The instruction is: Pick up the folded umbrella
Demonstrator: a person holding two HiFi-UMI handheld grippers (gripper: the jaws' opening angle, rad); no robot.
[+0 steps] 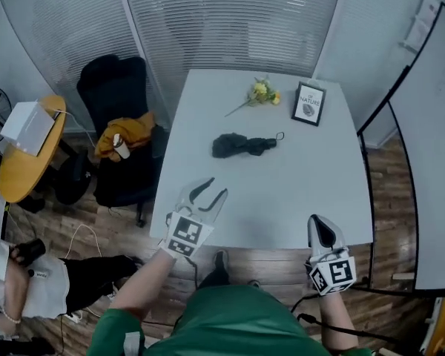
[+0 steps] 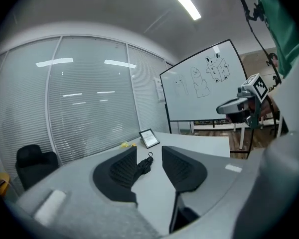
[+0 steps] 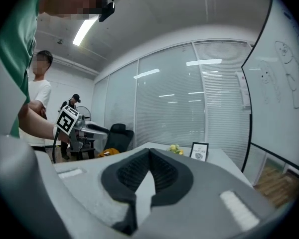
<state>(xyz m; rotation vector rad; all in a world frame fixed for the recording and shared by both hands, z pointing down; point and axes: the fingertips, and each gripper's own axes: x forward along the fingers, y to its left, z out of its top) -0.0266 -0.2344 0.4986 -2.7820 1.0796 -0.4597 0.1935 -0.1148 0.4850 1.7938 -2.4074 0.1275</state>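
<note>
Head view | left claw (image 1: 216, 188) part-open, empty | right claw (image 1: 316, 220) closed, empty

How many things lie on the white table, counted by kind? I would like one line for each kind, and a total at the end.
Folded umbrella: 1
Yellow flower sprig: 1
Framed picture: 1
Total: 3

A folded black umbrella (image 1: 241, 145), a yellow flower sprig (image 1: 261, 92) and a black-framed picture (image 1: 308, 104) are being carried by the white rectangular table (image 1: 282, 199).
</note>
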